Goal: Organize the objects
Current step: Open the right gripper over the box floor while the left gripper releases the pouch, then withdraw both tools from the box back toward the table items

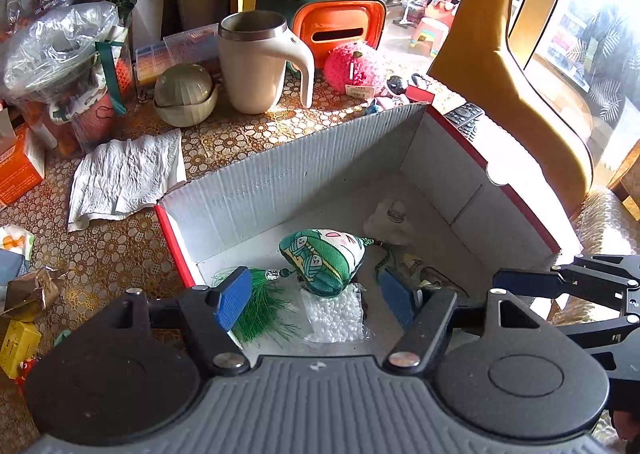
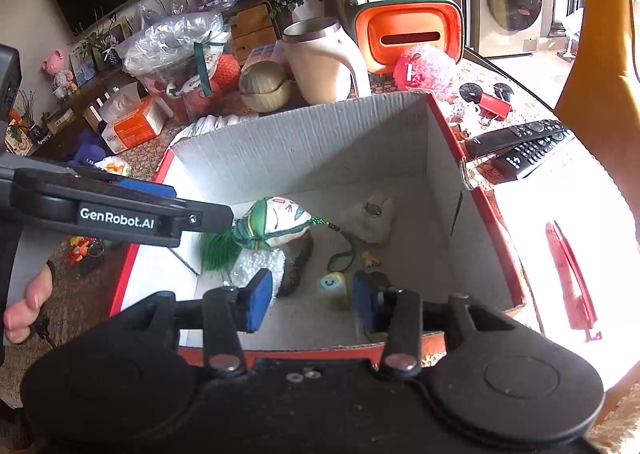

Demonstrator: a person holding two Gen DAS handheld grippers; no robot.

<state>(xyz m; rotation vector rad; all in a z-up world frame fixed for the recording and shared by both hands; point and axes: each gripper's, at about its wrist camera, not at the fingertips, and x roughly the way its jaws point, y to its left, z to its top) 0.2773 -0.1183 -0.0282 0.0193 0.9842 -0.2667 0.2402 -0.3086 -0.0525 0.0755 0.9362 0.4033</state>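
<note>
A red cardboard box (image 1: pixel 304 158) with white inner walls stands on the patterned table; the right wrist view shows the box (image 2: pixel 304 142) from its near edge. On its floor lie a green and white fabric sachet (image 1: pixel 320 258) with a green tassel, a bag of white beads (image 1: pixel 336 314) and a white lump with a ring (image 1: pixel 392 222). My left gripper (image 1: pixel 316 302) hangs open above the sachet, touching nothing. My right gripper (image 2: pixel 312 302) is open over the box's near edge, and a small smiley-faced piece (image 2: pixel 332 284) lies on the floor beyond its fingers.
Behind the box stand a cream mug (image 1: pixel 260 62), an orange tissue holder (image 1: pixel 340 30), a pink plush ball (image 1: pixel 352 68) and stacked bowls (image 1: pixel 184 94). A crumpled paper towel (image 1: pixel 124 178) lies to the left, two remotes (image 2: pixel 524 146) to the right. A hand (image 2: pixel 28 302) shows at the left.
</note>
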